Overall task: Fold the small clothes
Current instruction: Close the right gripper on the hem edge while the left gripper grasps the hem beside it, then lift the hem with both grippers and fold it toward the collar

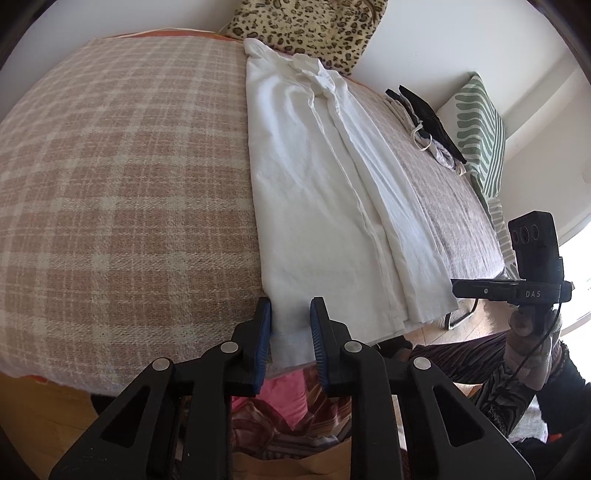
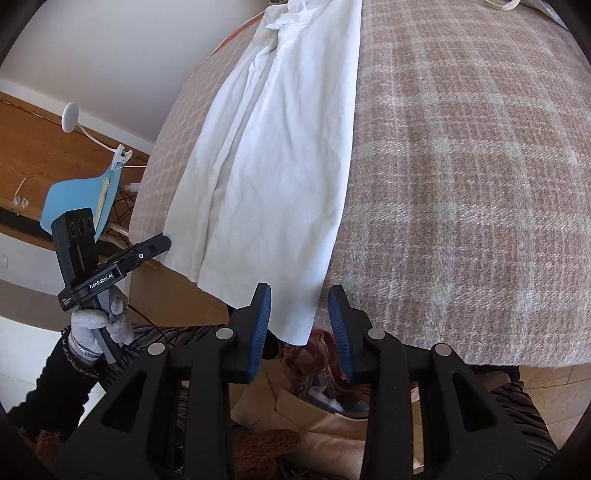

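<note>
A white collared shirt lies lengthwise on a pink plaid blanket, sides folded in, collar at the far end. My left gripper is open with its blue pads either side of the shirt's near left hem corner. In the right wrist view the shirt hangs slightly over the bed's near edge. My right gripper is open around the near right hem corner. Each gripper shows in the other's view, hand-held beside the hem.
A leopard-print cushion lies at the bed's head. A small stack of folded dark and light clothes sits to the right beside a green-striped pillow. A blue chair and wooden floor lie left of the bed. The plaid blanket extends right.
</note>
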`<state>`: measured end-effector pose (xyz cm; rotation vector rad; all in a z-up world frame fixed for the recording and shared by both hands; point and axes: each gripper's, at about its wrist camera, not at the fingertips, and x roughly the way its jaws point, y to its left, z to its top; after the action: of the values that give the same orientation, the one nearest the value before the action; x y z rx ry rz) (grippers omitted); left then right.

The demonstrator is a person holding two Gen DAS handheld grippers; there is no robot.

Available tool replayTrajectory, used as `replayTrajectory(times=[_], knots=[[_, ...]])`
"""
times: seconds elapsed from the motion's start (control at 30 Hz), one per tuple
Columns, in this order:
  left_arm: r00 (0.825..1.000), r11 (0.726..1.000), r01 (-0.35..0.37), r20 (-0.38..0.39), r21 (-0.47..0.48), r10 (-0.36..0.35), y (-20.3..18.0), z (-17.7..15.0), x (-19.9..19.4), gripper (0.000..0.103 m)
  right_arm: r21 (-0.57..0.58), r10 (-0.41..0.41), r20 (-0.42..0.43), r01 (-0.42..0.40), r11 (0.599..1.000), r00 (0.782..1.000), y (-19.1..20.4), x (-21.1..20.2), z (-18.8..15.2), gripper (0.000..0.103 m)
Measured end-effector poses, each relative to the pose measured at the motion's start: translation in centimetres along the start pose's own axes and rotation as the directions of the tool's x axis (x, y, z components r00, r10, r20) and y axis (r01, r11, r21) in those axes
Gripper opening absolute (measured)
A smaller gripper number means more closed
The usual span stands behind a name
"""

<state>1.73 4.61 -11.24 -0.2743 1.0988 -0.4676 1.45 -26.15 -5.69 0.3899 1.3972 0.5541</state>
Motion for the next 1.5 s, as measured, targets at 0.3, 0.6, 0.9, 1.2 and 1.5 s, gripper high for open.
replayTrajectory(times=[0.3,0.6,0.9,1.2,1.5], knots=[[0.998,0.998,-0.026,0.06,0.059,0.022,-0.3,-0.3,-1.1,0.004,-0.05,-0.08,0.015,0.081,0.995,0.997,0.7,0.5,-0.4,0.005],[0.998,0.994,0.058,0.007,-0.092,-0.058,1.9,-0.2,-0.6,0.023,0.058,0.071,-0.01,-0.07,0.996,0.997,-2.2,0.1,-0.3,0.017],[0.999,0.998,0.053,-0.006,-0.016,-0.053,0.4,-0.3,-0.2,0.005,0.026,0.089,-0.013,-0.088,0.996,0.996,-1.3,0.5,-0.5,0.02],[0.99,0.991,0.128,0.068,-0.046,-0.124,0.4,1.0,-2.1,0.004,0.066,0.157,0.05,-0.16,0.985,0.986,-1.1,-0.5,0.1,0.006],[0.976,0.985,0.167,0.149,-0.053,-0.157,-0.5,4.2,-3.3,0.004,0.082,0.204,0.126,-0.215,0.973,0.971,-0.5,-2.4,3.7,0.006]])
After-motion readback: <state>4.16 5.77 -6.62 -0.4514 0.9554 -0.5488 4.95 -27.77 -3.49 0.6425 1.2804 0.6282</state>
